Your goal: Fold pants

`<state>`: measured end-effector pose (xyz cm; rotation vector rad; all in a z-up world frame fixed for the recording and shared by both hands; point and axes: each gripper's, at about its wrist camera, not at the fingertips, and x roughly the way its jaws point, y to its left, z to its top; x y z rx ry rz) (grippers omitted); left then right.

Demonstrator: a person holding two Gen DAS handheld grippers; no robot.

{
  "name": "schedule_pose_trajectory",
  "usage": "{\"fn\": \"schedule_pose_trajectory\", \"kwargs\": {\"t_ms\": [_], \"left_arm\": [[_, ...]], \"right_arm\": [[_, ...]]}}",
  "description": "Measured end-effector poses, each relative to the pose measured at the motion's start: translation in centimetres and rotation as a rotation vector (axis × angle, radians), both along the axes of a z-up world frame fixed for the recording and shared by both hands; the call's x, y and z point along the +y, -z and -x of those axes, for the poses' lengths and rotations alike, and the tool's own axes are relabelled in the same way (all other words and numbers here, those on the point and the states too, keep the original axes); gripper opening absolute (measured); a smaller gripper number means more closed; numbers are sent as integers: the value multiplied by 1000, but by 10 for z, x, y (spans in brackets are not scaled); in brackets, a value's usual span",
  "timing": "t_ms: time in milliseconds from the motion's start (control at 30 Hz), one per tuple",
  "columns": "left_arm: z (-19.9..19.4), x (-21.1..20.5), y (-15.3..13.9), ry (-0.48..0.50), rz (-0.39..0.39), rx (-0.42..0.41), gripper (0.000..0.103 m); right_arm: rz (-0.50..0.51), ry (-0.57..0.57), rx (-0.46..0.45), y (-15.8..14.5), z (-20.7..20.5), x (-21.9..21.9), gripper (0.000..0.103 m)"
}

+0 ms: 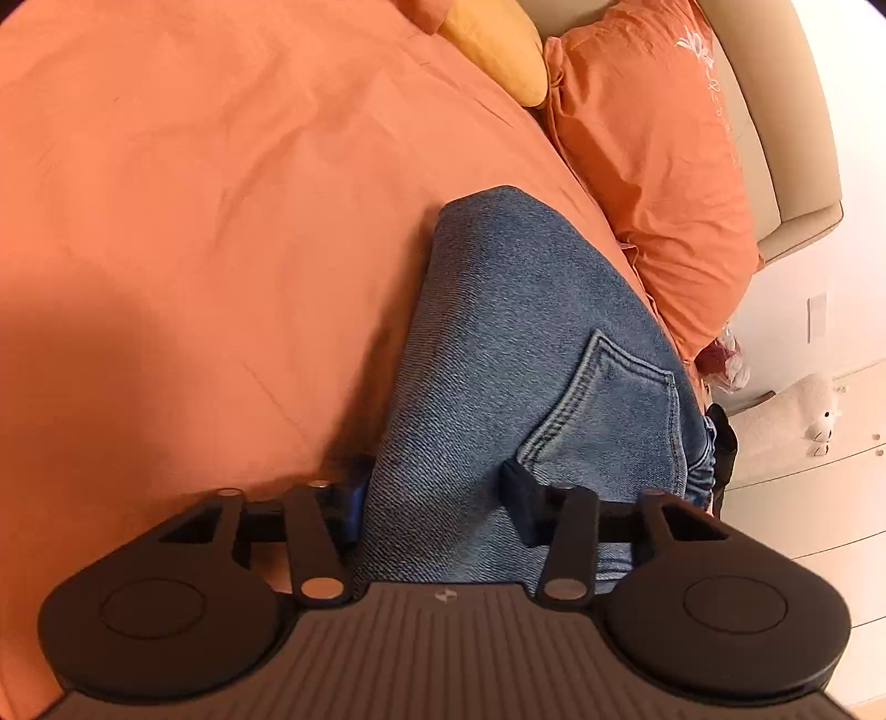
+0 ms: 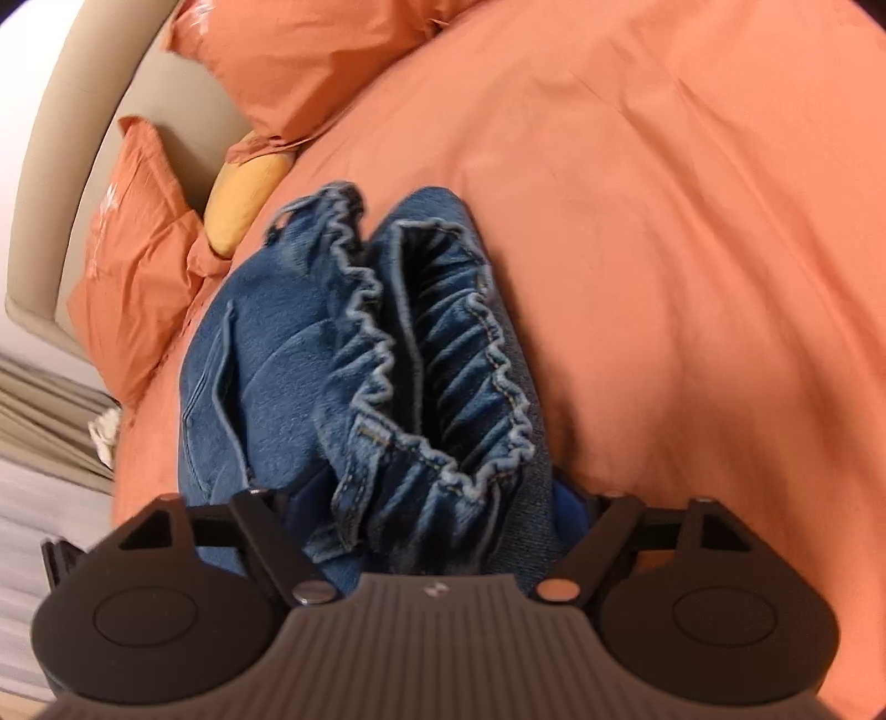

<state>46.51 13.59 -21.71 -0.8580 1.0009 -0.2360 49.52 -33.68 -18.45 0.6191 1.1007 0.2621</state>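
Observation:
Blue denim jeans (image 1: 498, 332) lie folded into a long bundle on the orange bed sheet (image 1: 194, 221). A back pocket (image 1: 609, 399) faces up. My left gripper (image 1: 437, 498) grips the near end, with a thick fold of denim filling the gap between its pads. In the right wrist view the jeans (image 2: 277, 376) show their gathered elastic waistband (image 2: 487, 354), standing open and ruffled. My right gripper (image 2: 437, 509) has the bunched waistband between its fingers, and the fabric touches both pads. The far end of the jeans points toward the pillows.
Orange pillows (image 1: 653, 166) and a yellow cushion (image 1: 498, 50) lean on a beige headboard (image 1: 797, 166) past the jeans. A white drawer unit (image 1: 819, 498) with a plush toy (image 1: 819, 410) stands beside the bed. Wide orange sheet (image 2: 692, 249) spreads to the side.

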Motion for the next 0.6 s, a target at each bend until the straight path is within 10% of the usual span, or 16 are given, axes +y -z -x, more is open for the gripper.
{"fn": "schedule_pose_trajectory", "kwargs": {"t_ms": [200, 600], "left_arm": [[11, 1, -17, -5, 23, -28, 28], [56, 52, -75, -11, -38, -65, 27]], "right_arm": [[51, -39, -58, -42, 17, 13, 49], [-21, -125, -93, -92, 66, 71, 44]]}}
